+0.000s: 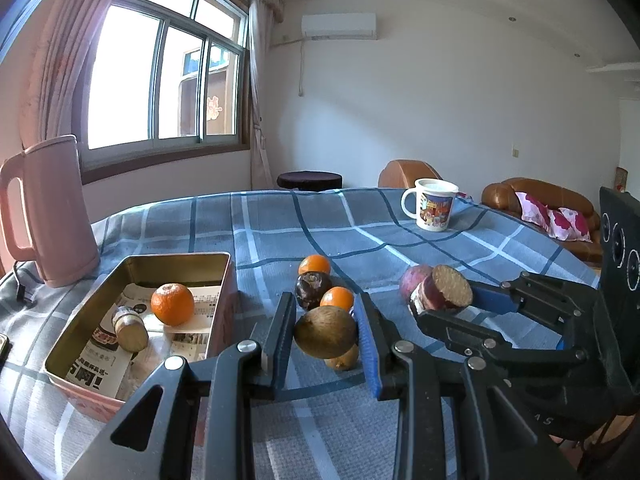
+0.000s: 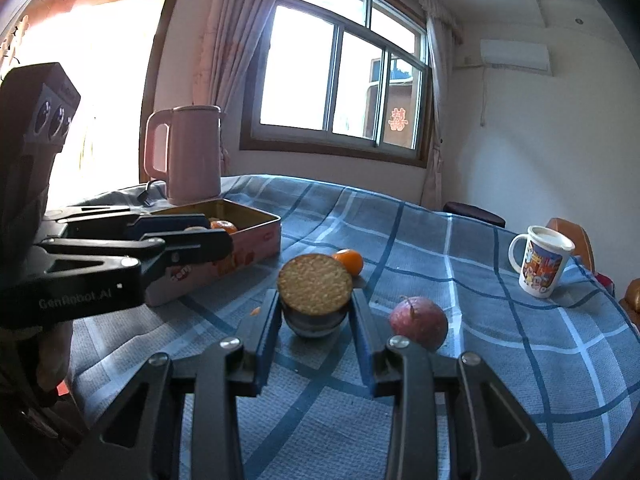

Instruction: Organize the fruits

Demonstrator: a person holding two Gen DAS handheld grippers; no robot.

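- Left wrist view: open tin [image 1: 92,312] holds an orange [image 1: 172,304] and cut piece [image 1: 129,328].
- Left gripper [image 1: 325,336] clamps a brown fruit [image 1: 326,332].
- Right gripper [image 2: 314,320] clamps a cut-topped piece [image 2: 315,284].

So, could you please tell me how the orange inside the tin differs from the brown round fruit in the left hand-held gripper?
The orange is bright orange with dimpled skin; the brown fruit is dull olive-brown and smooth. The orange rests on printed paper inside the tin; the brown fruit is clamped in the left hand-held gripper, lifted above the blue checked cloth. Both are round and look whole.
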